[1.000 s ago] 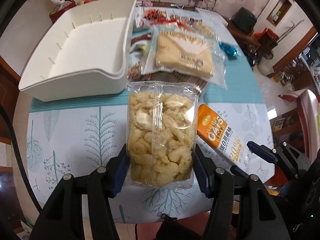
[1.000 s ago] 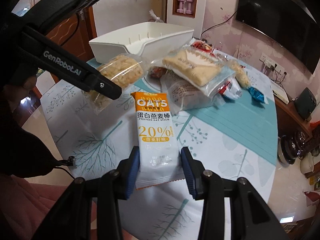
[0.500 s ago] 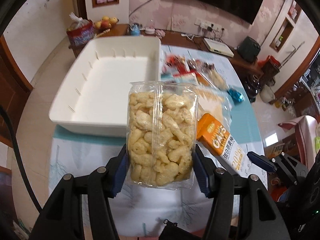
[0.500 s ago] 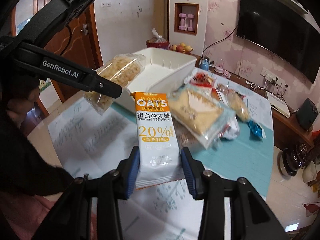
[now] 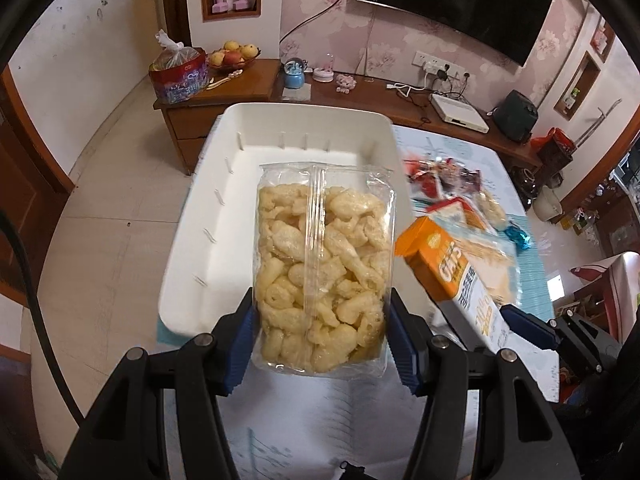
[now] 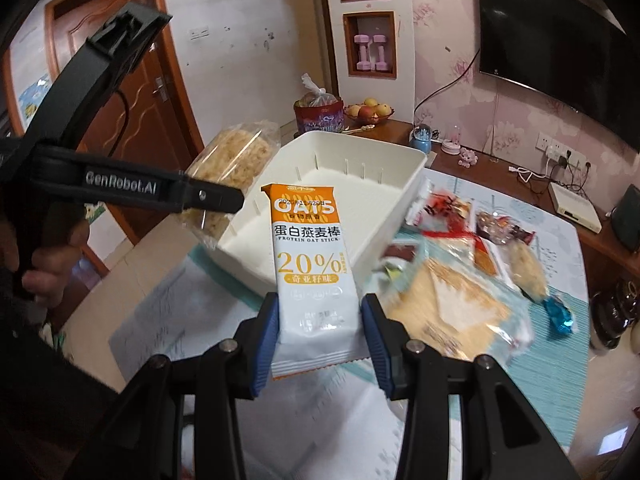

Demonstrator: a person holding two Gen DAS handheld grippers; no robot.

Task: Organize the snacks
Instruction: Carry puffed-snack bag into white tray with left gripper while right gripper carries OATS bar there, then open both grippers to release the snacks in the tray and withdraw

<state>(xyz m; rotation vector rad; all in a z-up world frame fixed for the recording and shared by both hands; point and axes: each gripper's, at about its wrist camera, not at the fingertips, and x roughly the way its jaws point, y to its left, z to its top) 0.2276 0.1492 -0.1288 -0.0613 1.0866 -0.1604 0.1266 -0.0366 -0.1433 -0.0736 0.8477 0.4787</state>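
Note:
My left gripper (image 5: 322, 344) is shut on a clear bag of puffed snacks (image 5: 324, 272) and holds it in the air over the near end of the white bin (image 5: 224, 216). My right gripper (image 6: 320, 340) is shut on an orange-and-white oat bar pack (image 6: 310, 264) and holds it in the air in front of the bin (image 6: 404, 200). The oat bar pack (image 5: 452, 276) also shows at the right of the left wrist view. The puffed snack bag (image 6: 232, 168) and the left gripper's arm show at the left of the right wrist view.
Several snack packets (image 6: 452, 292) lie on the patterned tablecloth (image 6: 560, 344) right of the bin, with a blue-wrapped candy (image 6: 558, 314). A wooden sideboard (image 5: 240, 92) with a fruit bowl stands behind the table. The bin's inside is bare.
Both grippers have risen and moved forward with their packs toward the bin. The puffed snack bag went from over the tablecloth to over the bin's near end.

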